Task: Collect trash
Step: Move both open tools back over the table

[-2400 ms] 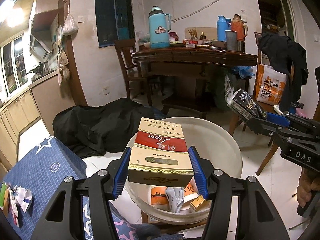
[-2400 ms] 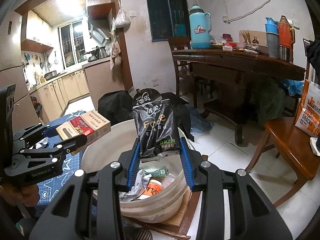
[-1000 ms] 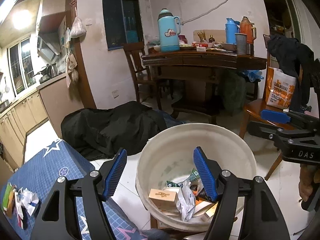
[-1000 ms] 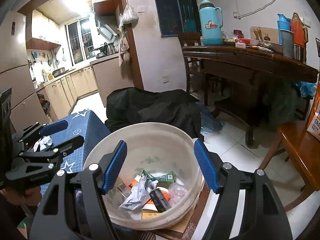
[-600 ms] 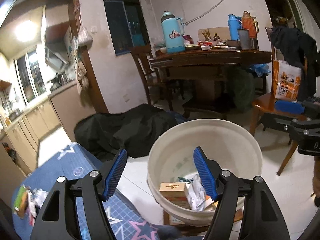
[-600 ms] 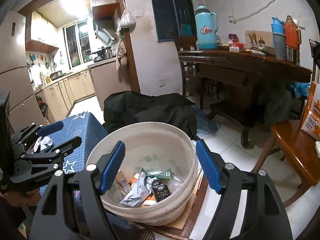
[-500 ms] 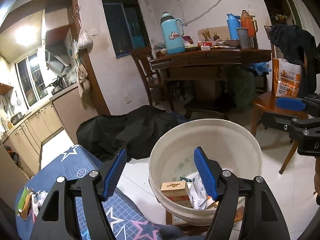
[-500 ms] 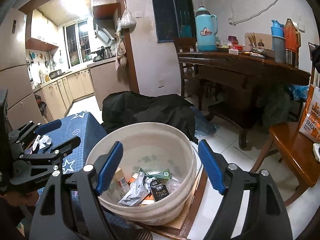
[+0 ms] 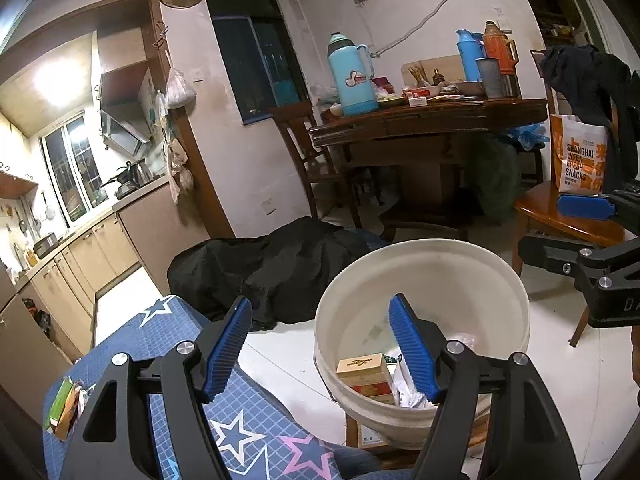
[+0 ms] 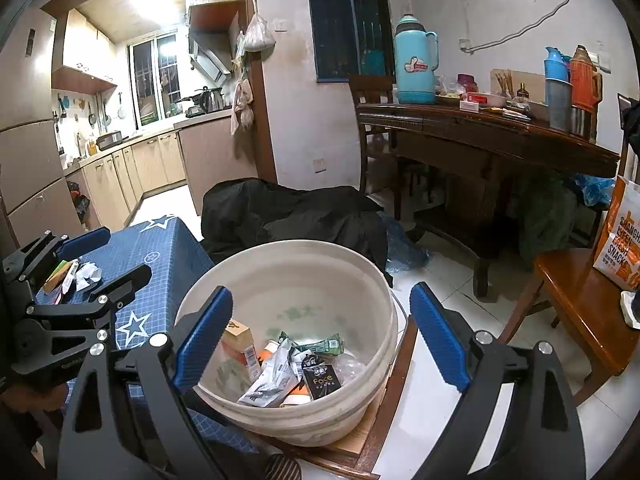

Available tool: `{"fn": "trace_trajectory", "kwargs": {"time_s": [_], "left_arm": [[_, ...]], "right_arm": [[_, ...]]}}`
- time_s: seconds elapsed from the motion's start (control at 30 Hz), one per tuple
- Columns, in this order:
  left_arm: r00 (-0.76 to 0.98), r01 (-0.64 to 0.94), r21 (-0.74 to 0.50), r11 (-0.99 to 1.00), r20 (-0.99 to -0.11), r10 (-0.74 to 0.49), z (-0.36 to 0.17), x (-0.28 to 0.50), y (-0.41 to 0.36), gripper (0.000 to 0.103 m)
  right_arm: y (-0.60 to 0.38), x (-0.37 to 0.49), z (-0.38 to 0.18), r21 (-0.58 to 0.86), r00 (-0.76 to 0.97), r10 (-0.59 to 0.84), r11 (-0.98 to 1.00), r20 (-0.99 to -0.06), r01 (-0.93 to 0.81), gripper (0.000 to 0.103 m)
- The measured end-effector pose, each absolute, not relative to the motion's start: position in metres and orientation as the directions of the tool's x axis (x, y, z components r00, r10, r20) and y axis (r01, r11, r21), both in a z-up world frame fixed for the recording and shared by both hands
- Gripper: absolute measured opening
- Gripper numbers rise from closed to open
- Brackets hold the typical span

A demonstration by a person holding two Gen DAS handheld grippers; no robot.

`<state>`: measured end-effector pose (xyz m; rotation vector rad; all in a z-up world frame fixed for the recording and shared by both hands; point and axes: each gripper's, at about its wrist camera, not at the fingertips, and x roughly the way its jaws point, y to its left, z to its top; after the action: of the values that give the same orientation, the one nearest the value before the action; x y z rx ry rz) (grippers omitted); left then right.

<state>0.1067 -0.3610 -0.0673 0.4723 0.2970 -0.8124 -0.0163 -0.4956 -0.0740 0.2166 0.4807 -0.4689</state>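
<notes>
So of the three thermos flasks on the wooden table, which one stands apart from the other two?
The big light-blue flask at the table's left end. The smaller blue flask and the orange flask stand side by side at the right end.

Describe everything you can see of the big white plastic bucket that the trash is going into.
The big white plastic bucket is round, wide-mouthed and upright, its cream inner wall scuffed and faintly stained green. It looks like thin plastic with a rolled rim. It sits on a low wooden board beside the blue star-patterned tablecloth. Inside lie a tan carton, a black snack packet, a green wrapper and other wrappers. Neither gripper touches it.
</notes>
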Motion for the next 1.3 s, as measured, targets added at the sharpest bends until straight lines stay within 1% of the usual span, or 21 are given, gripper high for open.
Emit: {"fn": "trace_trajectory", "kwargs": {"time_s": [0.17,0.23,0.27,0.37,0.47,0.57,0.7,0.77,0.83,0.97,1.07,1.1,1.13,1.23,1.3], "left_arm": [[0.662,0.745,0.287,0.602,-0.426,-0.616,-0.067,0.109,-0.354,0.072],[0.662,0.744,0.279,0.607,-0.429,-0.615,-0.069,0.11,-0.346,0.075],[0.663,0.743,0.276,0.61,-0.43,-0.612,-0.07,0.111,-0.34,0.076],[0.669,0.731,0.262,0.63,-0.456,-0.587,-0.083,0.117,-0.31,0.076],[0.694,0.691,0.26,0.674,-0.497,-0.52,-0.105,0.134,-0.267,0.076],[0.715,0.627,0.219,0.748,-0.542,-0.441,-0.124,0.159,-0.216,0.076],[0.741,0.5,0.169,0.849,-0.591,-0.319,-0.145,0.194,-0.146,0.076],[0.737,0.415,0.105,0.904,-0.621,-0.267,-0.151,0.215,-0.105,0.076],[0.74,0.343,0.054,0.938,-0.63,-0.235,-0.154,0.229,-0.073,0.076],[0.762,0.235,0.035,0.971,-0.626,-0.162,-0.156,0.241,-0.028,0.076],[0.77,0.189,0.019,0.982,-0.623,-0.136,-0.157,0.249,-0.005,0.076],[0.769,0.181,0.009,0.983,-0.625,-0.136,-0.157,0.251,0.001,0.076],[0.767,0.17,-0.002,0.985,-0.628,-0.133,-0.158,0.253,0.008,0.076],[0.761,0.146,-0.028,0.989,-0.636,-0.13,-0.158,0.259,0.022,0.076],[0.754,0.131,-0.054,0.99,-0.642,-0.135,-0.158,0.264,0.031,0.076]], "right_arm": [[-0.488,-0.011,-0.073,0.09,0.786,-0.374,0.876,-0.492,0.473,0.089],[-0.482,-0.007,-0.073,0.098,0.793,-0.358,0.882,-0.493,0.46,0.089],[-0.48,-0.006,-0.073,0.1,0.796,-0.353,0.885,-0.492,0.455,0.089],[-0.468,0.004,-0.075,0.095,0.804,-0.326,0.901,-0.497,0.424,0.089],[-0.45,0.023,-0.081,0.102,0.815,-0.259,0.927,-0.519,0.36,0.089],[-0.419,0.048,-0.089,0.103,0.824,-0.164,0.96,-0.542,0.26,0.089],[-0.362,0.097,-0.106,0.103,0.812,-0.018,0.99,-0.583,0.095,0.089],[-0.338,0.122,-0.112,0.102,0.799,0.036,0.994,-0.6,0.032,0.089],[-0.308,0.156,-0.12,0.113,0.782,0.105,0.993,-0.614,-0.044,0.089],[-0.264,0.229,-0.125,0.144,0.741,0.218,0.976,-0.635,-0.164,0.089],[-0.234,0.289,-0.132,0.109,0.696,0.264,0.96,-0.668,-0.259,0.089],[-0.223,0.311,-0.136,0.104,0.665,0.292,0.946,-0.687,-0.308,0.092],[-0.213,0.331,-0.138,0.109,0.624,0.329,0.925,-0.709,-0.363,0.097],[-0.196,0.374,-0.141,0.071,0.584,0.332,0.903,-0.741,-0.424,0.097],[-0.188,0.399,-0.145,0.072,0.549,0.338,0.892,-0.764,-0.447,0.097]]}}
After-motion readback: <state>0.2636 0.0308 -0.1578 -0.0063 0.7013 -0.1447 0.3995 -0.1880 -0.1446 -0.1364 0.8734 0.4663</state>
